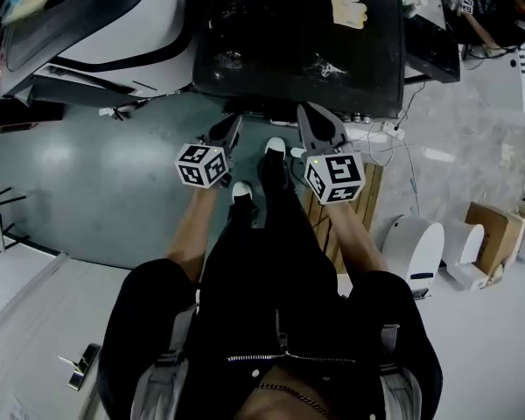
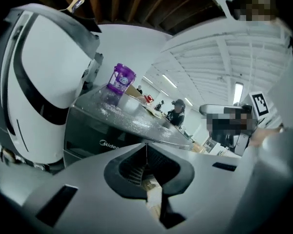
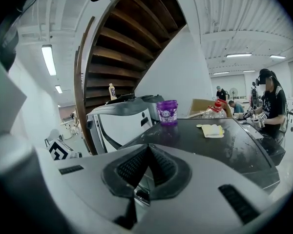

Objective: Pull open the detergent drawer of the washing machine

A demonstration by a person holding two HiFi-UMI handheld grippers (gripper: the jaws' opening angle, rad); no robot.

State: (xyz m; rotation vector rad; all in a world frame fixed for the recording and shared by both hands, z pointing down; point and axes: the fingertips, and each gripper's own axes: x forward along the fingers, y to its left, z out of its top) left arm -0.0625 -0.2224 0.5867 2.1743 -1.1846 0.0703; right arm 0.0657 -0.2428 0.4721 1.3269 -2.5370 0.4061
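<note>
The washing machine (image 1: 297, 51) is a dark-topped box straight ahead of me; its top is wet and smeared. The left gripper view faces its dark front panel (image 2: 95, 133), where I cannot make out the detergent drawer. My left gripper (image 1: 237, 121) hangs just short of the machine's front edge, left of centre, with its jaws shut on nothing (image 2: 146, 145). To its right, at the same edge, my right gripper (image 1: 305, 110) is also shut and empty (image 3: 148, 146), looking across the machine's top (image 3: 224, 145). Neither gripper touches the machine.
A purple cup (image 3: 167, 112) and a yellow cloth (image 1: 346, 5) sit on the machine's top. A white curved appliance (image 1: 96, 33) stands to the left. A wooden pallet (image 1: 370, 180), cables, a white unit (image 1: 417, 250) and a cardboard box (image 1: 497, 226) lie to the right. People stand beyond.
</note>
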